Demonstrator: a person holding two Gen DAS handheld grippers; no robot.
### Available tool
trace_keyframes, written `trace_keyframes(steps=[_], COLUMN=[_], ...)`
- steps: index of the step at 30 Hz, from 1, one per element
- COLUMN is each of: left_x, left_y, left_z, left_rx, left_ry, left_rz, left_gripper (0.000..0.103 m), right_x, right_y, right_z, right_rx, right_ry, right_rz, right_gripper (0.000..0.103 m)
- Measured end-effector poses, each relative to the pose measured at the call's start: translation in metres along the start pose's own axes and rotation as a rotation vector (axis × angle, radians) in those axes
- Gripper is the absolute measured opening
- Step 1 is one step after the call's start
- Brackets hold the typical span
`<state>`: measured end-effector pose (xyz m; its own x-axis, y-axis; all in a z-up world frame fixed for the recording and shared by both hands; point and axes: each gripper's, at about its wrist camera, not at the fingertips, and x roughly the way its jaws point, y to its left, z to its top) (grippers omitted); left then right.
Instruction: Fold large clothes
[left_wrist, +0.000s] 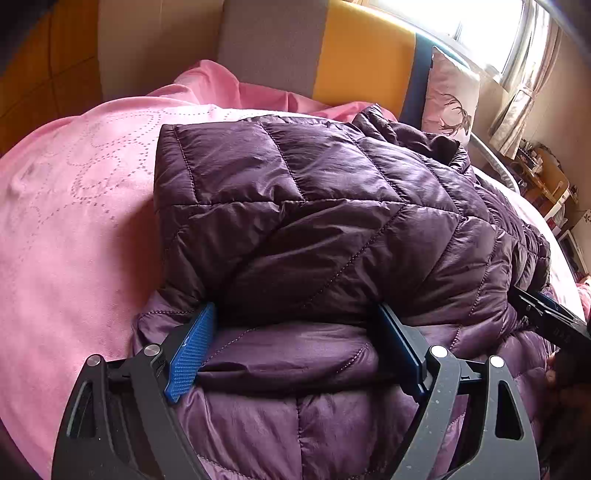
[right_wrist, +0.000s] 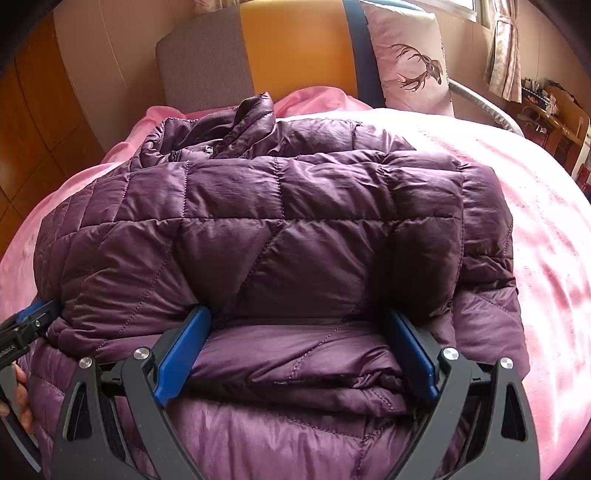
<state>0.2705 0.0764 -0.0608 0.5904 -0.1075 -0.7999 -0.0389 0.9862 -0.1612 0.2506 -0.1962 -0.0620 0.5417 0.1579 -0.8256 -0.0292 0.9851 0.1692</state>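
The left hand-held gripper (left_wrist: 295, 332) and the right hand-held gripper (right_wrist: 299, 336) both stand wide open, jaws straddling a fold of the purple quilted jacket (right_wrist: 277, 229). The jacket lies folded on the pink blanket (left_wrist: 66, 229) of the bed.

Purple quilted jacket (right_wrist: 280, 229) showing diamond stitching, pink bedspread (left_wrist: 74, 229) carrying dotted loops, blue claw pads (left_wrist: 190, 354), pale pillow (right_wrist: 410, 55) bearing a deer print.

left gripper (left_wrist: 295, 317): jaws wide apart | right gripper (right_wrist: 299, 317): jaws wide apart
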Motion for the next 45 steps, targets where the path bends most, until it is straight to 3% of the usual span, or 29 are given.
trace_keyframes(steps=[4,8,12,18,21,31,36,40,45], left_x=[-0.023,-0.047,-0.035,0.008,0.03,0.047,0.019,-0.021,-0.058], left_y=[-0.006,-0.008,-0.012,-0.011,-0.003,0.0,-0.007,-0.014,-0.013], left_z=[0.008,0.029,0.055,0.074,0.069,0.056,0.049,0.03,0.0], left_rx=[0.026,0.029,0.04,0.031,0.018,0.015,0.036,0.076,0.074], left_ry=[-0.034,-0.136,-0.146,-0.085,-0.041,-0.068,-0.084,-0.146,-0.171], left_rz=[0.023,0.021,0.028,0.045,0.044,0.058,0.098,0.116,0.098], left_gripper=[0.085,0.085,0.085,0.085,0.085,0.086,0.087,0.09,0.09], right_x=[-0.019,-0.044,-0.029,0.012,0.023,0.042,0.037,0.016,-0.019], right_y=[0.008,0.018,0.032,0.025,0.021,0.012,0.012,0.014,0.008], right_z=[0.009,0.029,0.052,0.06,0.055,0.046,0.046,0.045,0.024], right_rx=[-0.016,-0.019,-0.051,-0.062,-0.085,-0.065,-0.056,-0.04,-0.013], right_ry=[-0.001,-0.106,-0.119,-0.077,-0.079,-0.06,-0.066,-0.059,-0.05], right_rz=[-0.025,0.01,-0.005,-0.067,-0.066,-0.036,-0.016,-0.006,0.036], right_gripper=[0.093,0.094,0.094,0.095,0.095,0.096,0.101,0.101,0.101])
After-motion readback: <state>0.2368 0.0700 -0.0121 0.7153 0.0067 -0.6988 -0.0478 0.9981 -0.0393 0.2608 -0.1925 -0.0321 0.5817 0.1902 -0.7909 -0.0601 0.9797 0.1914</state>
